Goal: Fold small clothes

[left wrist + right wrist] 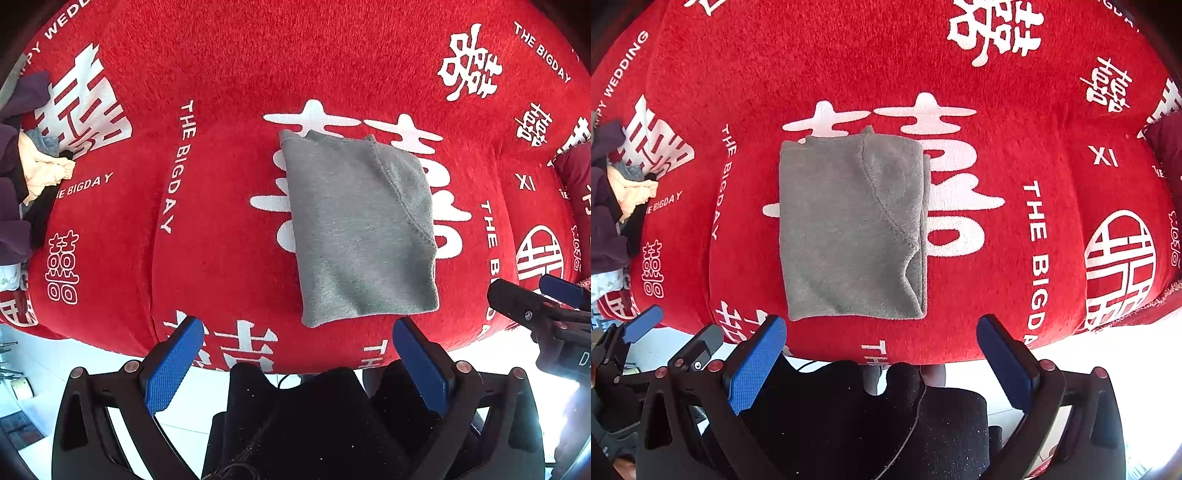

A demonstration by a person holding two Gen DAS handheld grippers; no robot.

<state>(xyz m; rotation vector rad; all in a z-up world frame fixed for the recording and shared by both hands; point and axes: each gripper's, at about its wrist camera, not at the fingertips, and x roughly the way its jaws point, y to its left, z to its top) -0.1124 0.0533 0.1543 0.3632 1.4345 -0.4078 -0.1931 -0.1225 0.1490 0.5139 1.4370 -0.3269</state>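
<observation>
A small grey fleece garment (358, 229) (849, 229) lies folded into a neat rectangle on the red cover (229, 74) (997, 295) with white characters. My left gripper (299, 332) hovers open just short of the garment's near edge, its blue pads wide apart and holding nothing. My right gripper (881, 328) is open too, level with the garment's near edge and above the cover's front rim. Each gripper shows at the side of the other's view: the right gripper (535, 299) at the right, the left gripper (676, 332) at the left.
A heap of other clothes (26, 173) (617, 206), purple, cream, blue and black, lies at the far left of the red cover. A dark red cushion (576, 173) (1167, 147) sits at the far right. White floor (48, 362) shows below the front edge.
</observation>
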